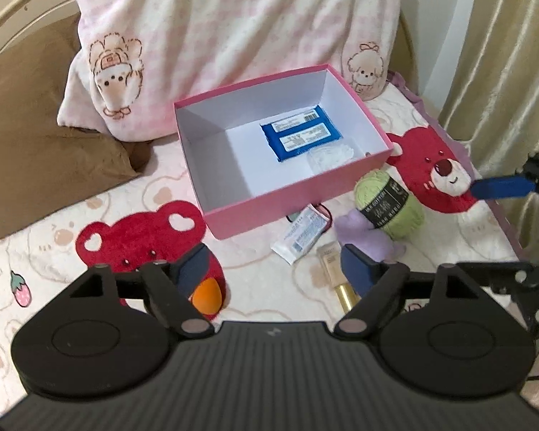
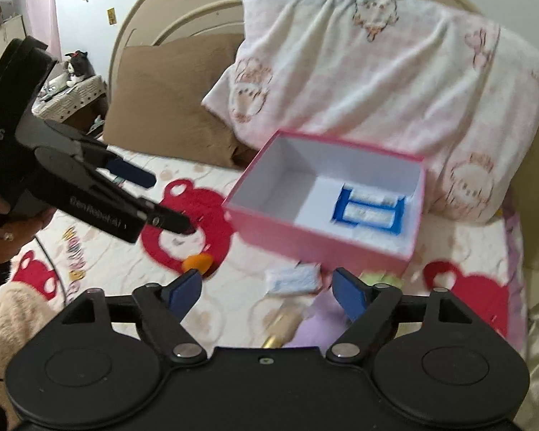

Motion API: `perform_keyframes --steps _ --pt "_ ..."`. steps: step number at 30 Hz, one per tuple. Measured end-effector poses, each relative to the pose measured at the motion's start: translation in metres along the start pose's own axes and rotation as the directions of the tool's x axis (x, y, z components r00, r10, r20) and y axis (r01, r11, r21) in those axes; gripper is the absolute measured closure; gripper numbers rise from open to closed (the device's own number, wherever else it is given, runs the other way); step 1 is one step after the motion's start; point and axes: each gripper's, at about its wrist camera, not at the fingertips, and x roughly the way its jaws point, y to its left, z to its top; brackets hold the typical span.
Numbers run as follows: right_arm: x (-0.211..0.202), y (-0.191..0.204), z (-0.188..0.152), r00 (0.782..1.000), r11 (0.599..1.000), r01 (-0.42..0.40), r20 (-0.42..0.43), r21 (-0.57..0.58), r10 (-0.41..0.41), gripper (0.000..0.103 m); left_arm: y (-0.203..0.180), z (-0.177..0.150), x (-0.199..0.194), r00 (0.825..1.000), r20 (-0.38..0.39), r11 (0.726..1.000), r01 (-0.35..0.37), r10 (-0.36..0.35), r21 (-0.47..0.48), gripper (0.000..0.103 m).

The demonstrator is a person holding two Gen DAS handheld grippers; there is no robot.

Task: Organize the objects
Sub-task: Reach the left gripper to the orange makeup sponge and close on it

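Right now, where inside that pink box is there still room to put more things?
The pink box's left half is bare white floor. The blue packet and a clear wrapped item crowd its right end.

Pink cardboard box (image 1: 291,212), white inside, holds a blue wipes pack w/ white labels (image 1: 300,136). Bed sheet (image 1: 255,287) is cream w/ red bear faces & strawberries. Beside the box: light-green yarn ball w/ black band (image 1: 390,203), lilac plush piece (image 1: 366,239), orange egg-shaped sponge (image 1: 206,296), white-blue tube (image 1: 303,233). Pillow (image 1: 233,36) pale pink-check w/ bear prints. Tongs' pads navy (image 1: 194,265).
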Motion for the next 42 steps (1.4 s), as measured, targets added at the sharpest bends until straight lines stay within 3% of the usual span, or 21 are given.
perform_keyframes --steps 5,15,20,28,36,39,42 --pt "0.014 0.015 -0.024 1.000 0.999 0.001 -0.007 -0.035 -0.001 0.017 0.014 -0.024 0.009 1.000 0.003 0.999 0.005 -0.005 -0.052 0.022" --pt "0.069 0.041 -0.038 0.994 0.991 -0.094 0.039 -0.091 0.098 0.017 0.053 -0.057 0.055 1.000 0.015 0.993 0.002 0.000 -0.116 0.022" --pt "0.102 0.054 -0.048 0.992 0.983 -0.114 0.046 -0.144 0.121 0.017 0.073 -0.068 0.084 0.997 0.030 0.992 -0.062 0.065 -0.112 0.022" --pt "0.151 0.075 -0.054 0.992 0.957 -0.109 0.031 -0.270 0.122 0.017 0.110 -0.089 0.122 1.000 -0.016 0.972 0.013 -0.018 -0.237 0.024" --pt "0.208 0.090 -0.058 0.995 0.948 -0.086 0.016 -0.306 0.095 0.017 0.115 -0.100 0.140 0.998 0.041 0.959 0.052 -0.043 -0.279 0.029" --pt "0.226 0.091 -0.062 0.995 0.950 -0.099 -0.008 -0.297 0.101 0.018 0.117 -0.104 0.149 0.999 0.039 0.961 0.032 -0.022 -0.276 0.035" --pt "0.238 0.094 -0.065 0.994 0.948 -0.106 -0.017 -0.300 0.106 0.020 0.129 -0.109 0.161 0.998 -0.003 0.937 0.055 -0.059 -0.345 0.043"
